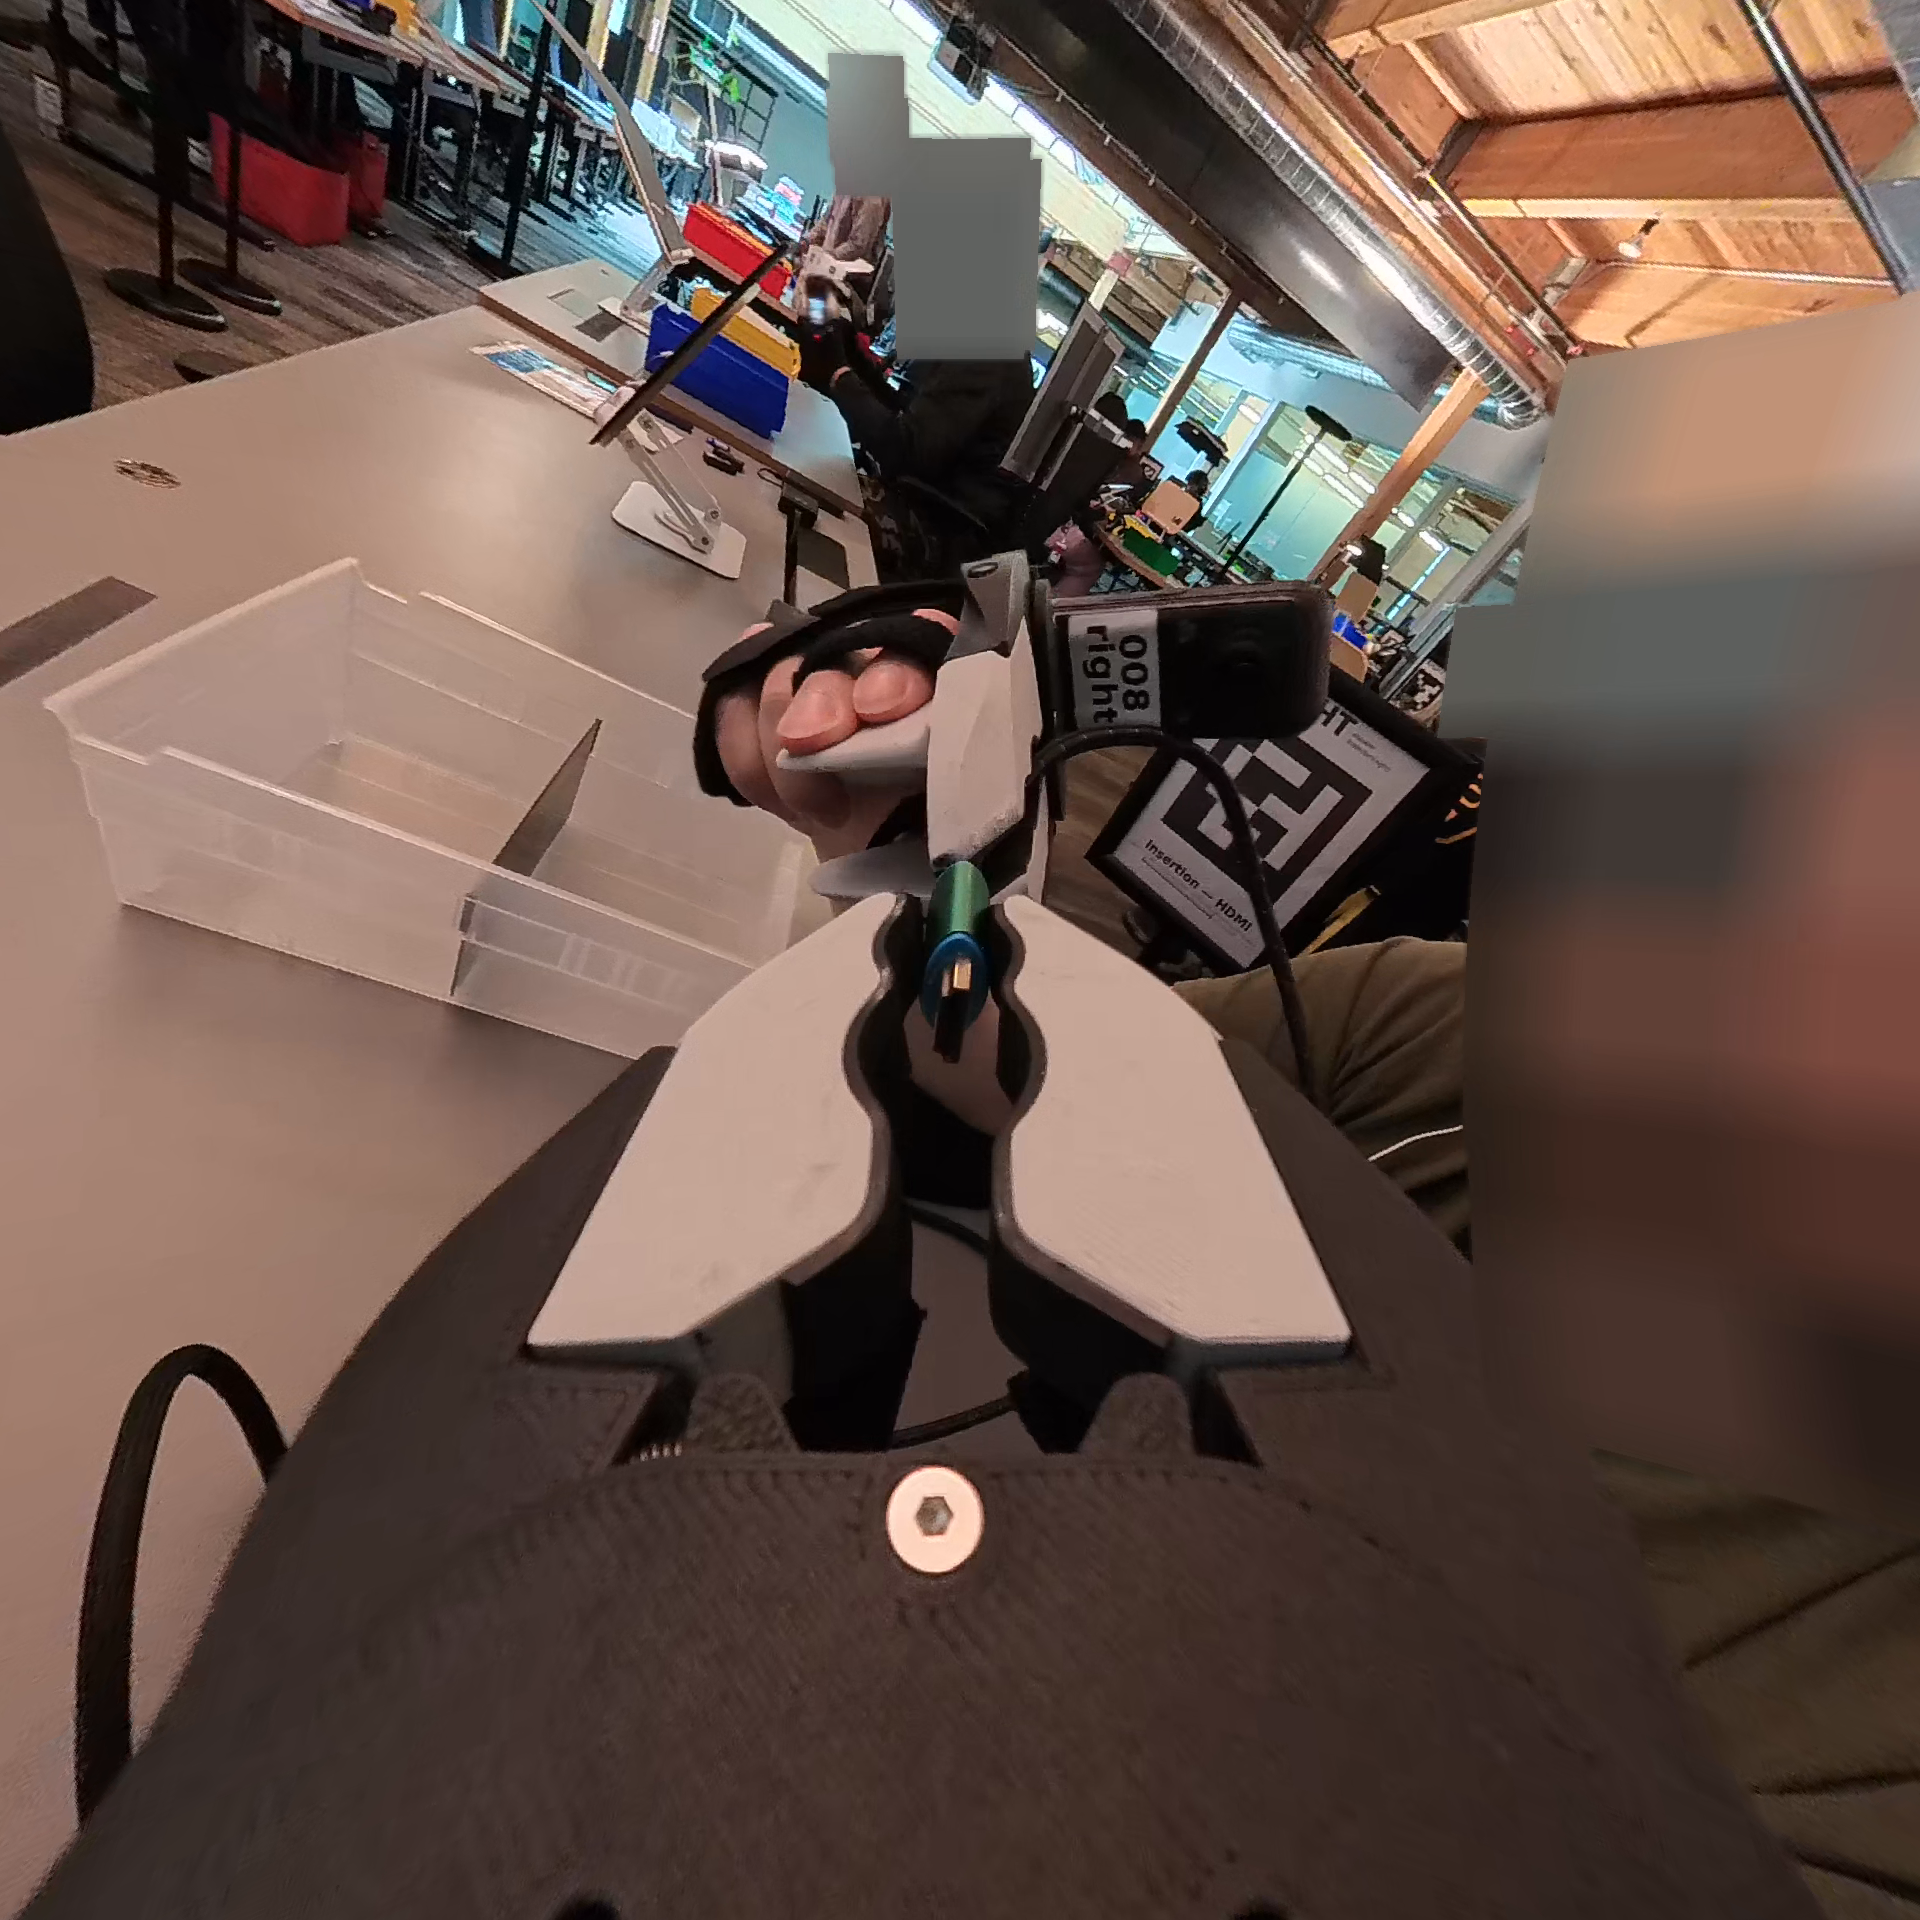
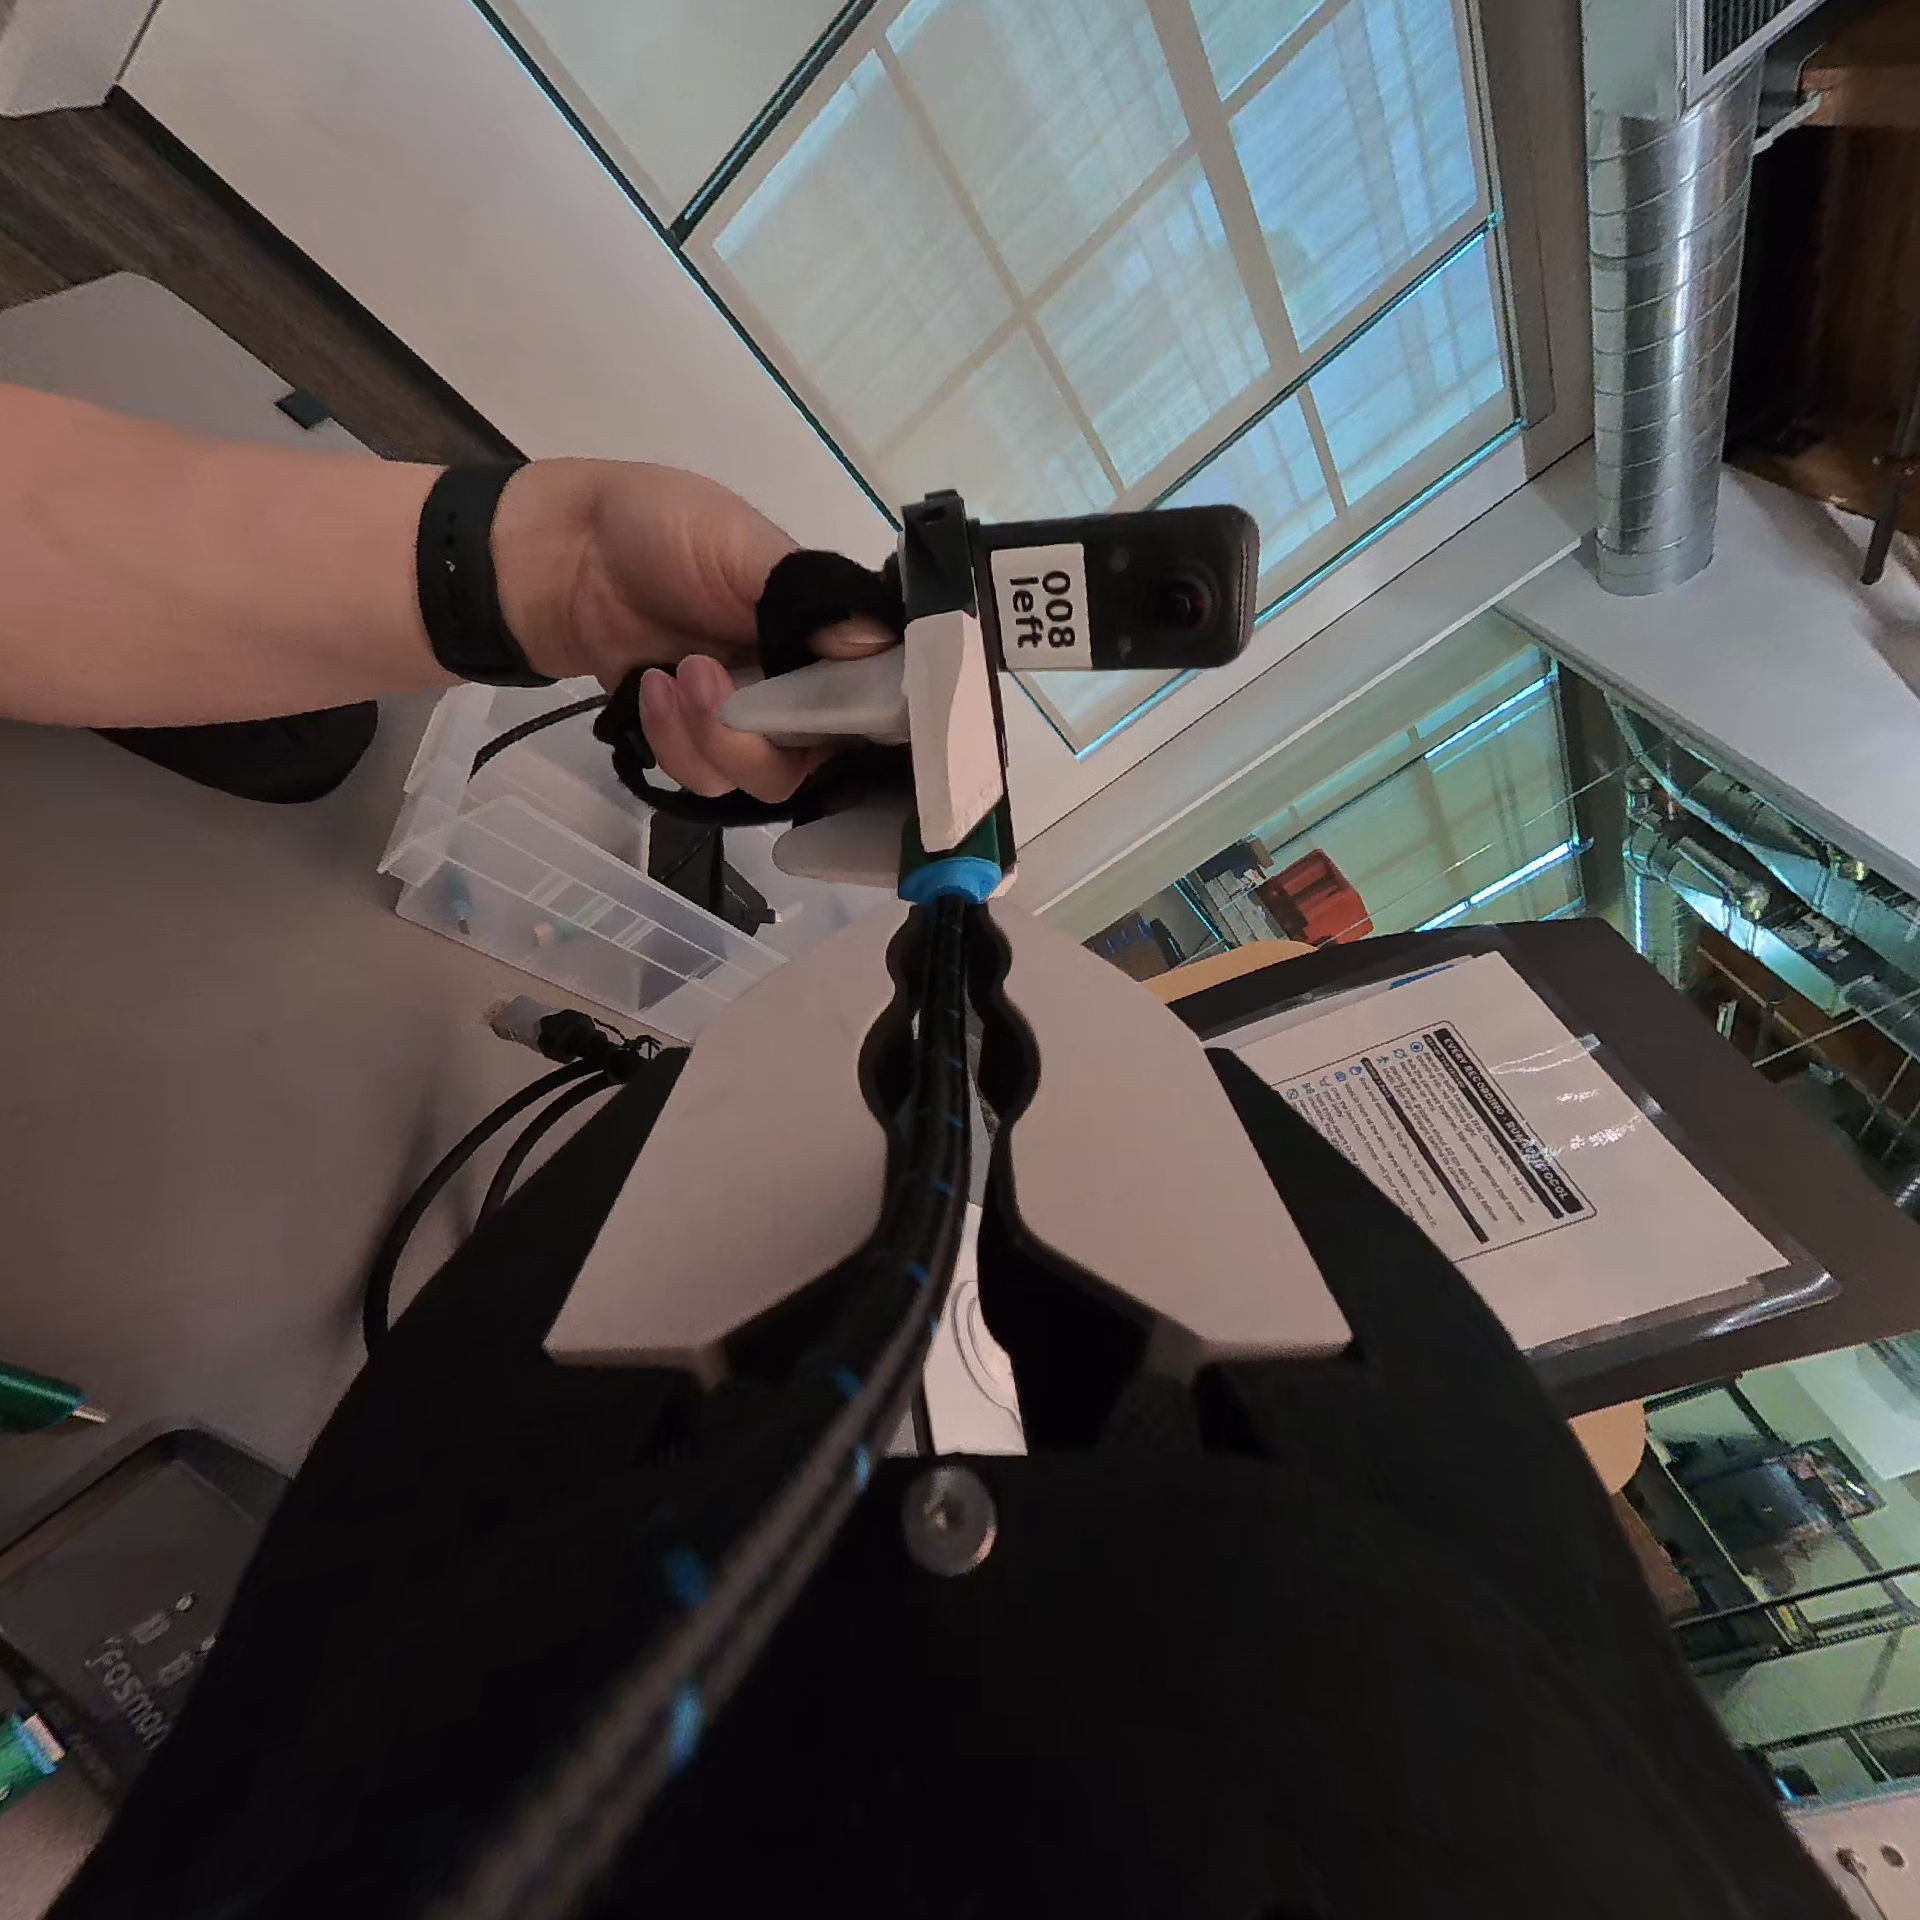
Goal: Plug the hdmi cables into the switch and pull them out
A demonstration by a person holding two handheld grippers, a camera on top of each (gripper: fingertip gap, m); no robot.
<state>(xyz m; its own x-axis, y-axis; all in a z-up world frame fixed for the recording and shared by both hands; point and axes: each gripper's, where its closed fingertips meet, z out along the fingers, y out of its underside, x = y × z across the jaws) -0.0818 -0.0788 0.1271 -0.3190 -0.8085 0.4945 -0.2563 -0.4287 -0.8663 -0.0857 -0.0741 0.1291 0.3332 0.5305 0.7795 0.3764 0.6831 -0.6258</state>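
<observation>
A green HDMI plug with a blue collar is held in the air between both grippers, its gold tip towards the left wrist camera. My left gripper is shut on the plug's body. In the right wrist view the plug sits in the left gripper, blue collar towards me. The black braided cable runs back between the fingers of my right gripper, which is shut on it just behind the collar. The right gripper also shows in the left wrist view. The dark switch box lies on the table at lower left.
A clear plastic divided bin stands on the grey table, also in the right wrist view. A second green plug and a silver connector with black cables lie nearby. A printed sheet on a dark board is at the right.
</observation>
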